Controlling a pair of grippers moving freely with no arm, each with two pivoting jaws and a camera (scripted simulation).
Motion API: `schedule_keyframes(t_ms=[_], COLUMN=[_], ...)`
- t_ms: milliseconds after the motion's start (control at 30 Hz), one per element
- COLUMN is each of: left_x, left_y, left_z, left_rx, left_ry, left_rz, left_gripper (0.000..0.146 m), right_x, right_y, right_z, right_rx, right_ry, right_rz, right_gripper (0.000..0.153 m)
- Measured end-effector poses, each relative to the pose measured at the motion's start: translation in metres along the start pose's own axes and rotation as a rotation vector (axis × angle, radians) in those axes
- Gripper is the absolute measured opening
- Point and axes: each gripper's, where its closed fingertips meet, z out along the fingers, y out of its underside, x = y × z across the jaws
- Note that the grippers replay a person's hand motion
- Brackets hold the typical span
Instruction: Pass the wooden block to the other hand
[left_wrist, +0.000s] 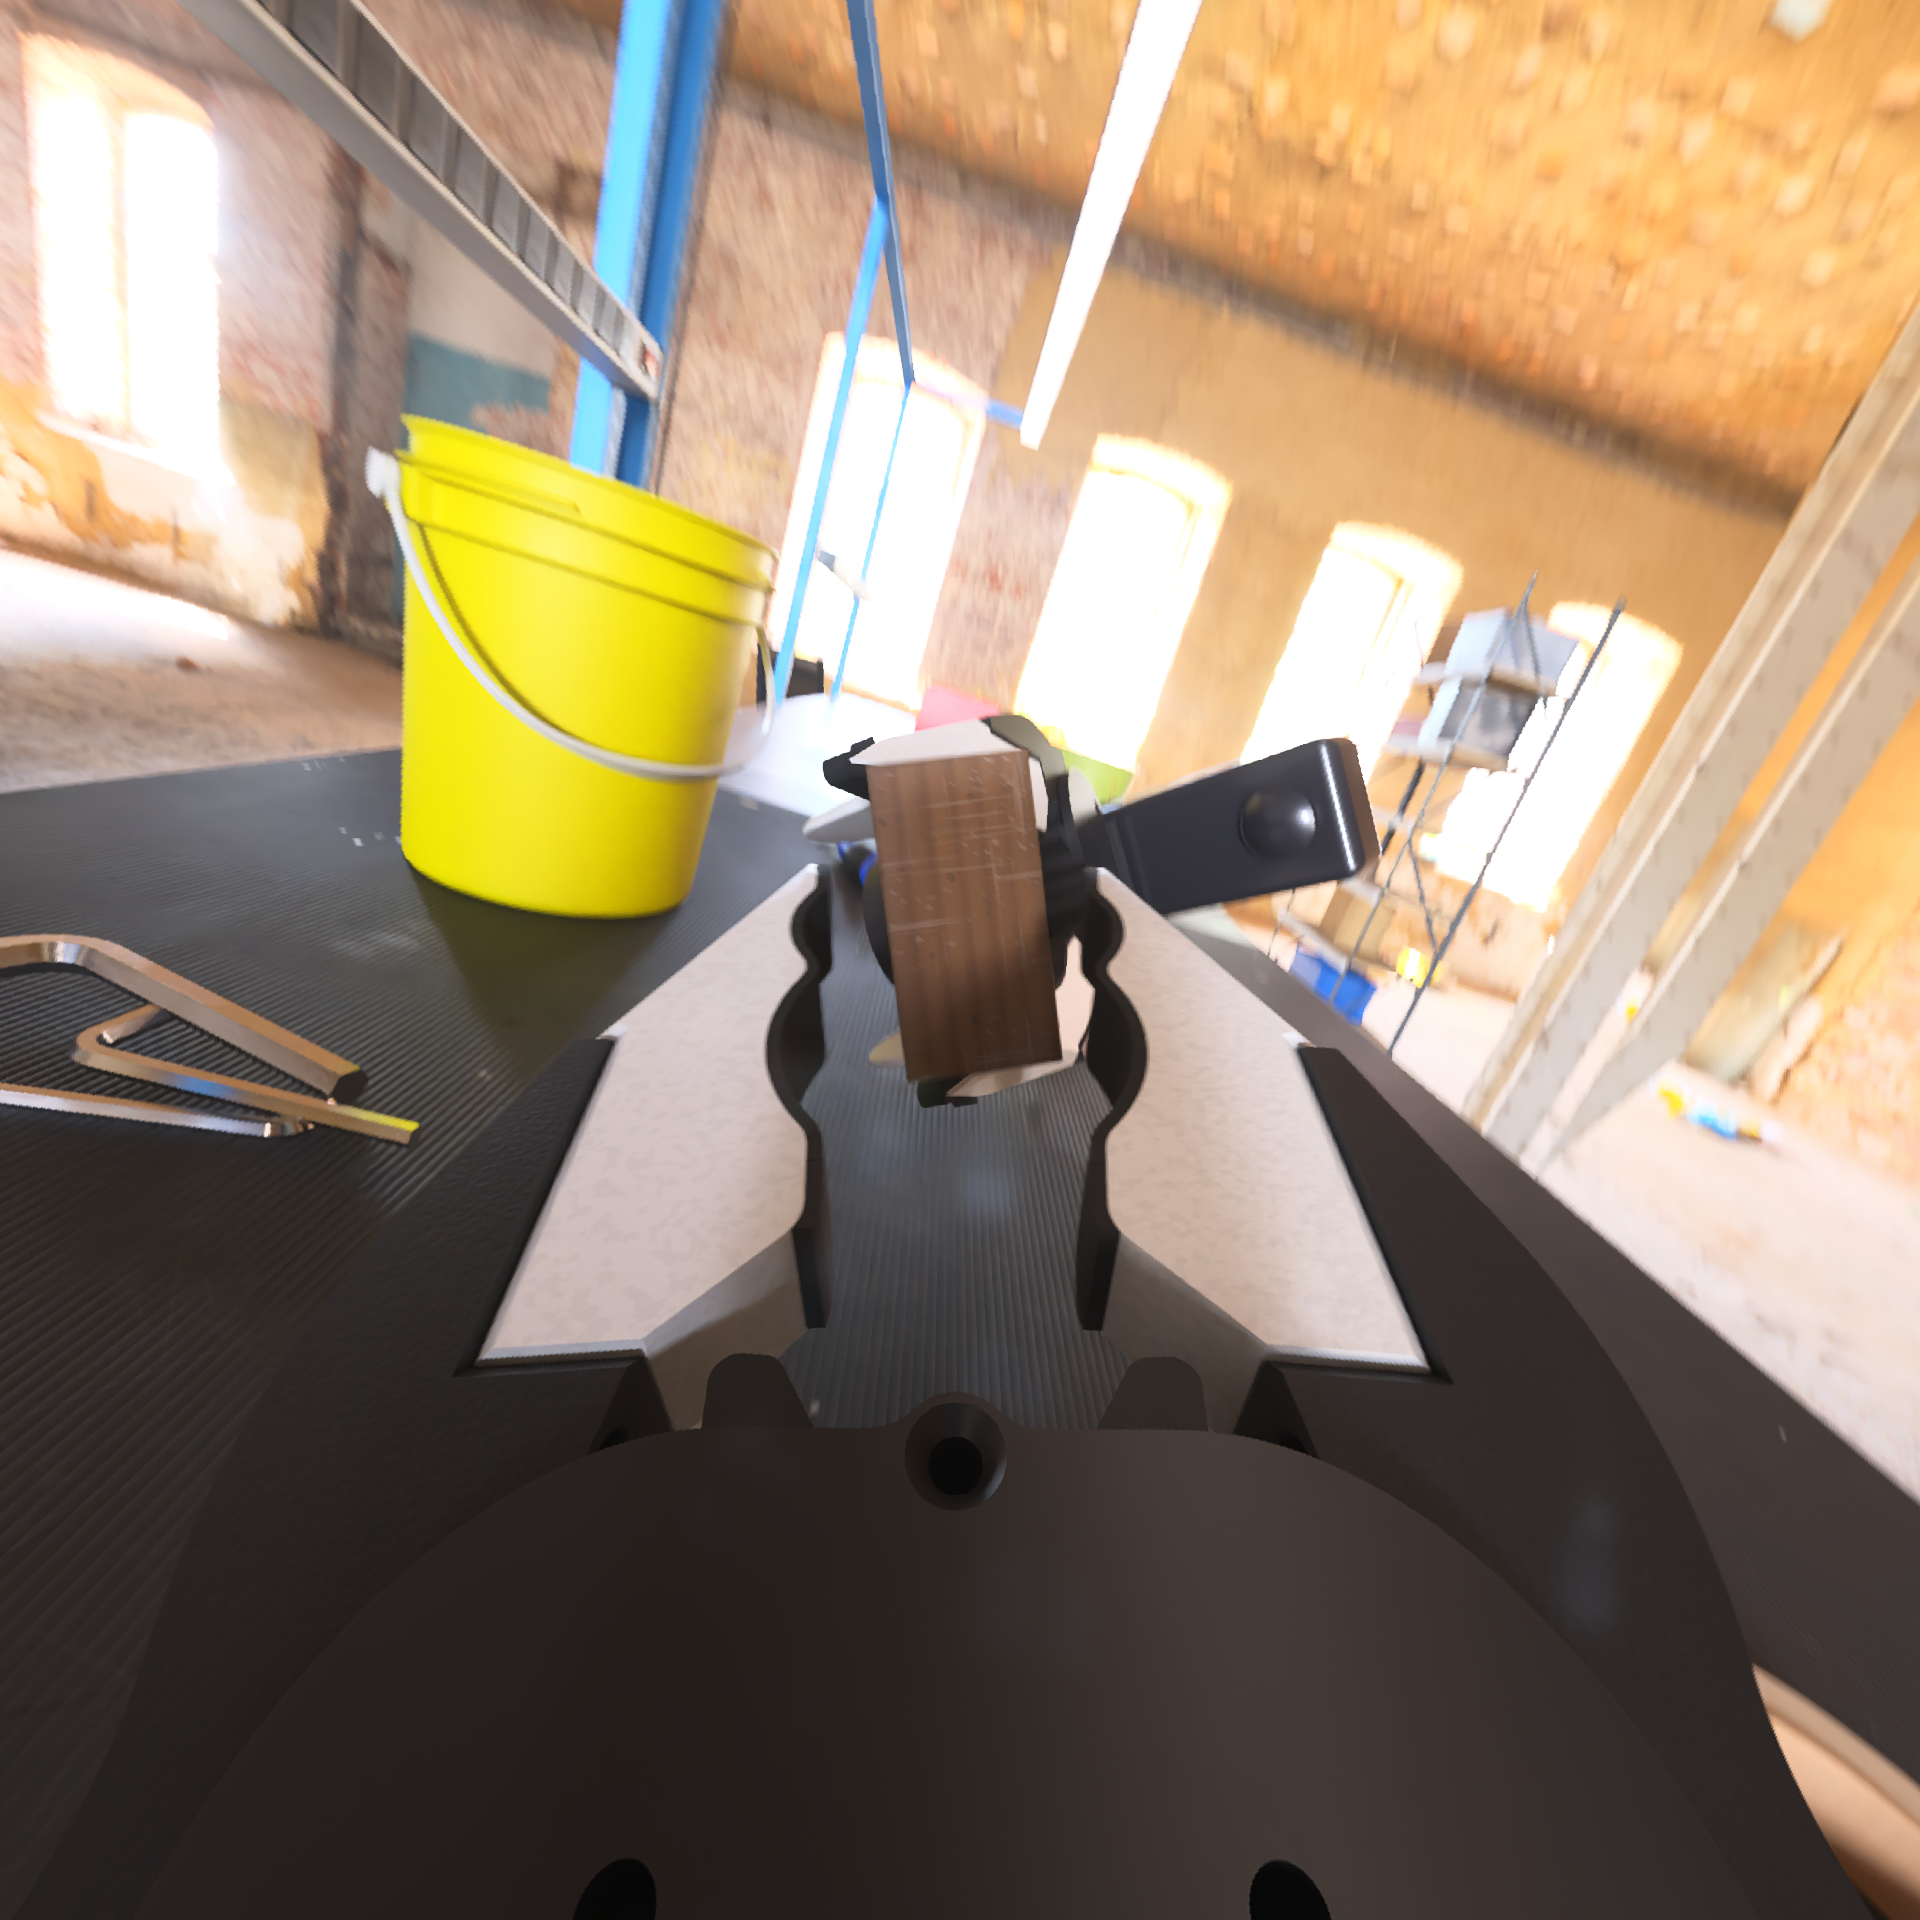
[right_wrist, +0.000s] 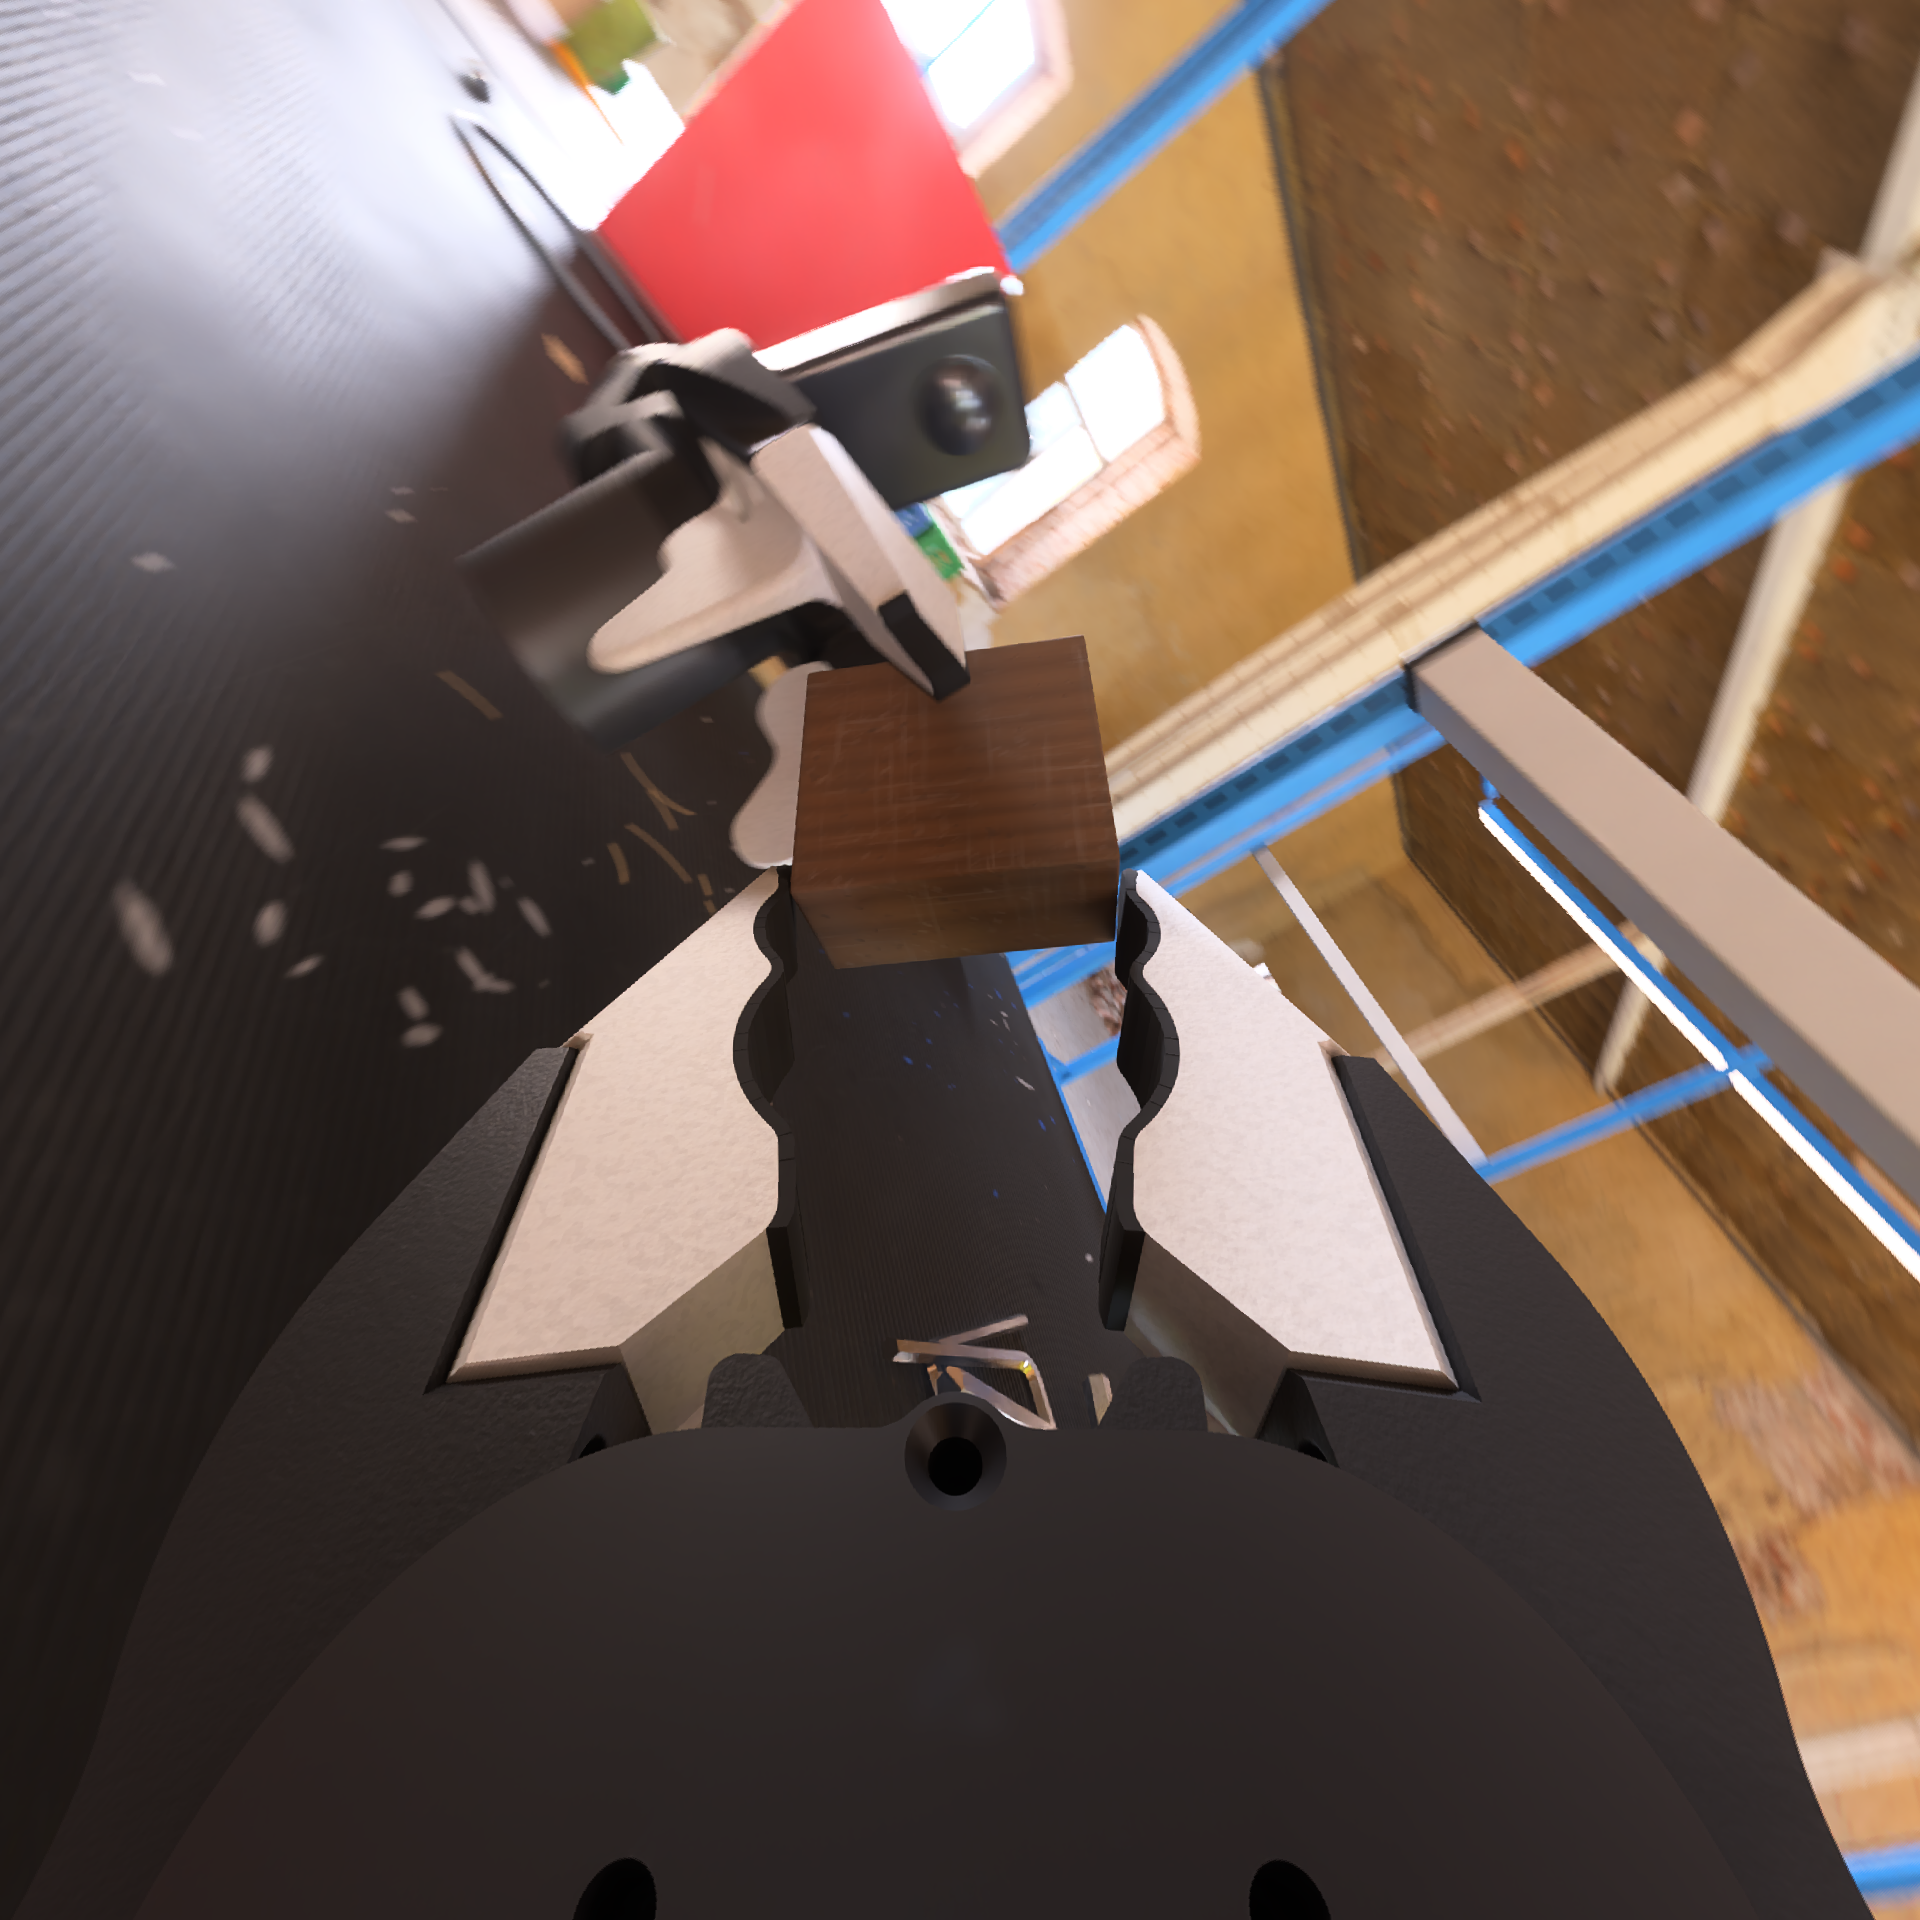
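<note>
The wooden block (right_wrist: 948, 821) is a dark brown cuboid held in the air above the black table. My right gripper (right_wrist: 954, 904) is shut on it, with both fingertips pressed against its sides. In the left wrist view the block (left_wrist: 966, 914) stands upright between the tips of my left gripper (left_wrist: 961, 883), which is open with a small gap on each side. The right gripper's fingers clamp the block from above and below, and its black body (left_wrist: 1247, 821) extends to the right. In the right wrist view the left gripper's fingers (right_wrist: 831, 551) straddle the block's far end.
A yellow bucket (left_wrist: 571, 707) with a white handle stands on the black table (left_wrist: 208, 1403) at the left. Shiny metal hex keys (left_wrist: 208, 1049) lie near the left edge and also show in the right wrist view (right_wrist: 977, 1371). A red box (right_wrist: 800, 177) sits far off.
</note>
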Motion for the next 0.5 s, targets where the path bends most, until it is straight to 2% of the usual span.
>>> schedule_keyframes(t_ms=[33, 167, 333, 500], left_x=[0.003, 0.009, 0.006, 0.009], left_y=[0.004, 0.024, 0.028, 0.037], left_z=[0.000, 0.003, 0.001, -0.001], left_rx=[-0.051, -0.213, -0.240, -0.310], left_ry=[0.006, 0.043, 0.021, 0.025], left_rz=[0.018, -0.003, -0.036, -0.050], left_gripper=[0.056, 0.059, 0.060, 0.069], right_x=[-0.006, -0.025, -0.027, -0.029], right_y=[-0.001, -0.005, -0.007, -0.009], right_z=[-0.003, -0.006, -0.004, -0.006], right_rx=[0.018, 0.051, 0.056, 0.065], right_ry=[-0.041, -0.132, -0.101, -0.071], right_rz=[-0.031, -0.095, -0.159, -0.242], right_gripper=[0.062, 0.062, 0.062, 0.062])
